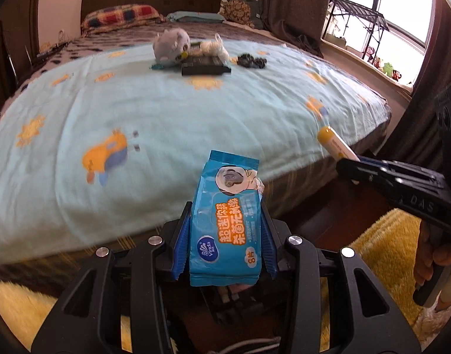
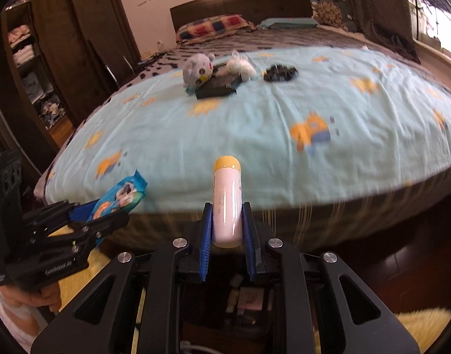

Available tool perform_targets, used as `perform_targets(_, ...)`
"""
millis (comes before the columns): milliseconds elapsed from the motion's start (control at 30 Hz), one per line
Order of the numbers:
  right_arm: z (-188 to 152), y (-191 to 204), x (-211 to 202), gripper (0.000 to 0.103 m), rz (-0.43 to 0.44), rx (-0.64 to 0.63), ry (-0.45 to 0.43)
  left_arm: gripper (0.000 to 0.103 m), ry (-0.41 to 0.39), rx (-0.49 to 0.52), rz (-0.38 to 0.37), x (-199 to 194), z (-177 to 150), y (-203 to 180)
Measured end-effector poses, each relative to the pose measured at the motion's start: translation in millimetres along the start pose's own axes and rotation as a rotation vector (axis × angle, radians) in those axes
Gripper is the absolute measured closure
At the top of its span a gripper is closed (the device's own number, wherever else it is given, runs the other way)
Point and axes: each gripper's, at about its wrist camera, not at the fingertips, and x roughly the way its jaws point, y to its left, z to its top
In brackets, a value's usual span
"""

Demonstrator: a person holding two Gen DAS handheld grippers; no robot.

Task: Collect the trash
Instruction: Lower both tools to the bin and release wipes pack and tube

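My left gripper (image 1: 225,215) is shut on a blue wet-wipe packet (image 1: 227,224) with orange lettering, held upright in front of the foot of the bed. The packet also shows in the right wrist view (image 2: 119,197), at the left in the left gripper (image 2: 107,212). My right gripper (image 2: 227,212) is shut on a white tube with a yellow cap (image 2: 227,200), cap pointing away. The tube also shows in the left wrist view (image 1: 337,144), at the right in the right gripper (image 1: 355,168). Both grippers hover over the floor just off the bed's edge.
The bed has a light blue cartoon sheet (image 1: 166,112). On it, far off, lie a grey plush toy (image 1: 172,44), a white plush (image 1: 213,47), a black flat box (image 1: 206,66) and a small dark clump (image 1: 252,60). A yellow shaggy rug (image 1: 387,250) covers the floor. A wardrobe (image 2: 34,59) stands left.
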Motion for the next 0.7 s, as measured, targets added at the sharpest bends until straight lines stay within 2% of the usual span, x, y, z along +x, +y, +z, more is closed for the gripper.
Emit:
perform_targets(233, -48.9, -11.8, 32.3, 0.082, -0.003, 0.068, 0.145, 0.063, 0.149, 0.002, -0.025, 33.3, -46.4, -11.4)
perform_targets(367, -65.4, -14.7, 61.4, 0.082, -0.021, 0.073, 0.225, 0.063, 0.186, -0.015, -0.009, 59.0, -60.4, -8.1)
perform_targets(467, -70.9, -19.5, 81.6, 0.082, -0.031, 0.090, 0.260, 0.063, 0.205, -0.010, 0.013, 79.9, -69.9, -8.0)
perform_targets(700, -80.9, -21.3, 116.3, 0.082, -0.048, 0.097, 0.307, 0.063, 0.305, -0.094, -0.018, 117.3, -85.1, 7.6)
